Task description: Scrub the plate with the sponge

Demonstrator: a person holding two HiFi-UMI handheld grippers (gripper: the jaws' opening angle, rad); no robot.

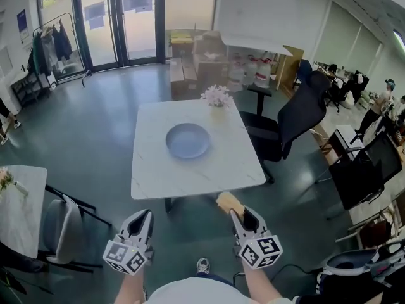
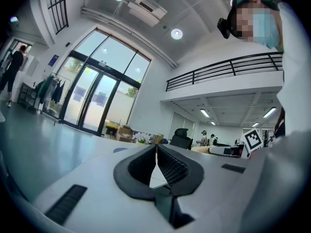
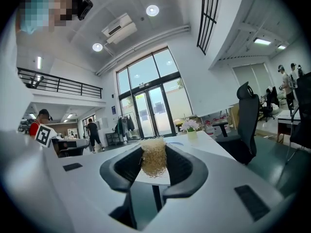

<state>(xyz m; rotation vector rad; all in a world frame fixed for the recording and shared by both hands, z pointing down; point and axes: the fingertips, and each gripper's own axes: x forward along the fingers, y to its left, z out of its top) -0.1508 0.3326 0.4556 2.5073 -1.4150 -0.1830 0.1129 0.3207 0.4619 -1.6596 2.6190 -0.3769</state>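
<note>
Your plate (image 1: 188, 140) is a plain slate blue; the table (image 1: 152, 173) under it is white with faint grey marbling; the sponge (image 1: 229, 201) is straw yellow, a tangle of pale tan fibres. Your left gripper (image 1: 145, 214) and right gripper (image 1: 244, 214) are white with black ribbed pads (image 2: 172, 168); their cubes (image 1: 128, 256) carry black-and-white square markers. The floor (image 1: 95, 151) is dark teal; the chair (image 1: 297, 116) is black; the flowers (image 1: 216, 95) are white and pale pink.

The sponge (image 3: 153, 157) looks coarse and fibrous, the plate (image 1: 188, 140) smooth.

Flowers (image 1: 216, 95) on white table (image 1: 152, 170), chair (image 1: 300, 116) nr.
</note>
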